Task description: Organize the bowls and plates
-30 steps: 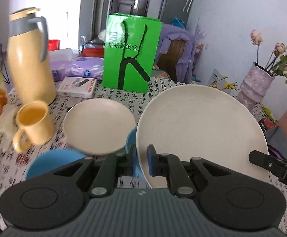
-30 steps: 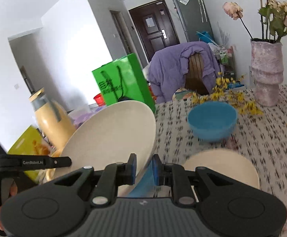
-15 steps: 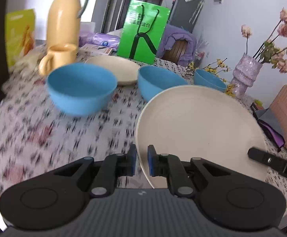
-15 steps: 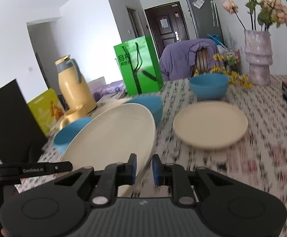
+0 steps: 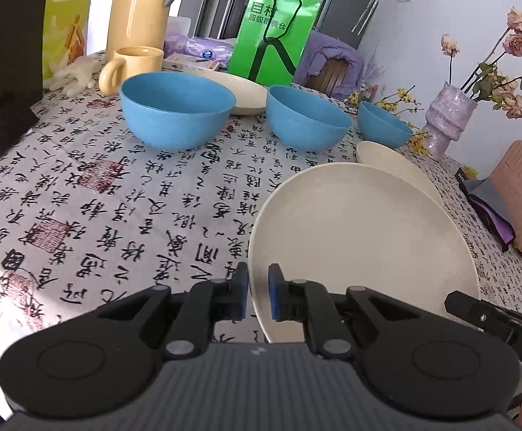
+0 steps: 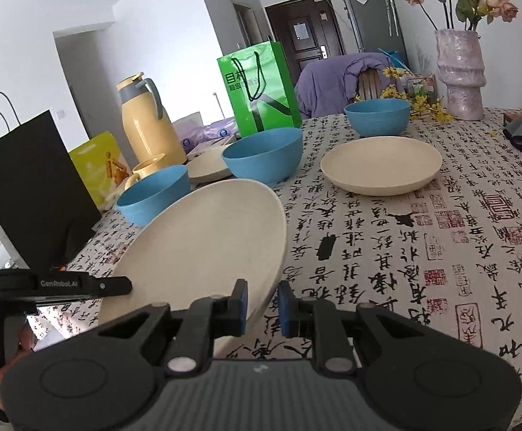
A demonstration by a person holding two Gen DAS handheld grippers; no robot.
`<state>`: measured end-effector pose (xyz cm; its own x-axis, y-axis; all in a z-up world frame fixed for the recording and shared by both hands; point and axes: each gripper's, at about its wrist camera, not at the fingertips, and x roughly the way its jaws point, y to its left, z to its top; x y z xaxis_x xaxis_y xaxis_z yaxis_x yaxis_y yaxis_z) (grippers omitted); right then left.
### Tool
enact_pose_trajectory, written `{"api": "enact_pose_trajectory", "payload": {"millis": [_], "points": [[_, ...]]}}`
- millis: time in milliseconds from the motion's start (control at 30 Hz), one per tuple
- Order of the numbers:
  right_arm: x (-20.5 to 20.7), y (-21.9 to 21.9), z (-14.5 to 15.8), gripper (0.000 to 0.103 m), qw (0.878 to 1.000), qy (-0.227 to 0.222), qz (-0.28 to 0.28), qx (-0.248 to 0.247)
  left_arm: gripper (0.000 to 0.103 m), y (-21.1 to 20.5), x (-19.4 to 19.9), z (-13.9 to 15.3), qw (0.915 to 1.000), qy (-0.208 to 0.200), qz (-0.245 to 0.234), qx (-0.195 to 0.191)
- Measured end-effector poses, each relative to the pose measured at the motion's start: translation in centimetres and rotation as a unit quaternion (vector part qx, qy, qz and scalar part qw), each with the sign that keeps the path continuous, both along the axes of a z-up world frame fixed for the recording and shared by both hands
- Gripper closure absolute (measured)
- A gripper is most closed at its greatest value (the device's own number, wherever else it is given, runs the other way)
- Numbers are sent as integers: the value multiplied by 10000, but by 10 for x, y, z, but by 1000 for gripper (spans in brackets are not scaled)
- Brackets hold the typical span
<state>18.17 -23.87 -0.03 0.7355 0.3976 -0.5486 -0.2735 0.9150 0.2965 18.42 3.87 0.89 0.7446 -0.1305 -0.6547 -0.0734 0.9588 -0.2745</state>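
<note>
I see a cream plate (image 5: pixel 361 237), three blue bowls (image 5: pixel 176 111), a green bag (image 5: pixel 273 32), and a white tablecloth (image 5: pixel 117 194) printed with black calligraphy.

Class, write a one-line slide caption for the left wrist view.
Left gripper shut on the rim of a large cream plate, above a calligraphy-print tablecloth with three blue bowls behind.

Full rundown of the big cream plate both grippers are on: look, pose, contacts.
The big plate is round, plain cream with faint speckles, matte, with a shallow raised rim; it is empty and looks clean. It hangs tilted above the patterned tablecloth, not lying flat. The left gripper is shut on its near left rim and the right gripper on the opposite edge. A smaller cream plate lies on the cloth behind it. Whether its lower edge touches the cloth cannot be told.
</note>
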Motion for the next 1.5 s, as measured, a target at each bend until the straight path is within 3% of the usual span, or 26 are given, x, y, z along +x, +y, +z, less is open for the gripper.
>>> {"api": "enact_pose_trajectory", "payload": {"millis": [333,633,867,1133,1500], "points": [[15,-23,3,86,9994,-54,-349,-13,91,-27,28,0,9994,-52,-339,56],[47,-60,4,86,9971,-100,-742,133,91,-66,82,4,9973,-53,-723,96],[106,-96,-1,86,9944,-11,-1040,193,91,-104,160,12,9952,-69,-971,62],[187,-131,-2,86,9924,85,-1203,234,91,-135,241,5,9956,138,-922,-94],[264,-145,-17,86,9919,196,-1258,-52,91,-158,292,-14,9955,241,-906,100]]}}
